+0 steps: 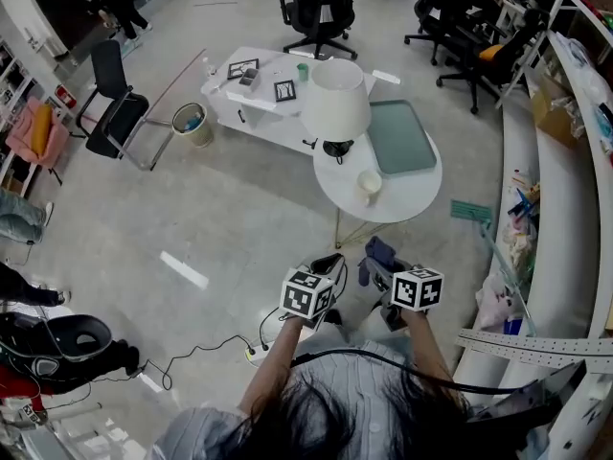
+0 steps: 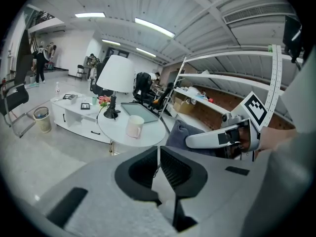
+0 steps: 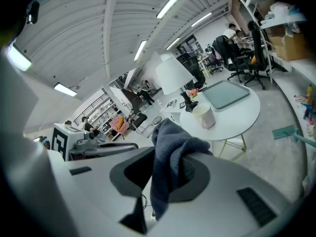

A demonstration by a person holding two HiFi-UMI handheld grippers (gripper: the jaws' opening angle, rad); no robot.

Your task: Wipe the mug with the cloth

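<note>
A round white bench (image 1: 417, 197) sits at the centre of the head view, with a white lamp (image 1: 336, 103) at its upper left and a green tray (image 1: 402, 137) at its upper right. Below it in the frame, off the bench, the left tongs (image 2: 158, 157) are closed together on nothing, and the right tongs (image 3: 165, 174) pinch a dark blue cloth (image 3: 173, 142) that droops over them. The cream mug (image 1: 369, 186) stands on the bench, just below the lamp.

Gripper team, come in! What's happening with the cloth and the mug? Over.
Left gripper shut, empty. Right gripper shut on cloth. Mug on round table ahead, untouched. Lamp behind mug, not blocking.
</note>
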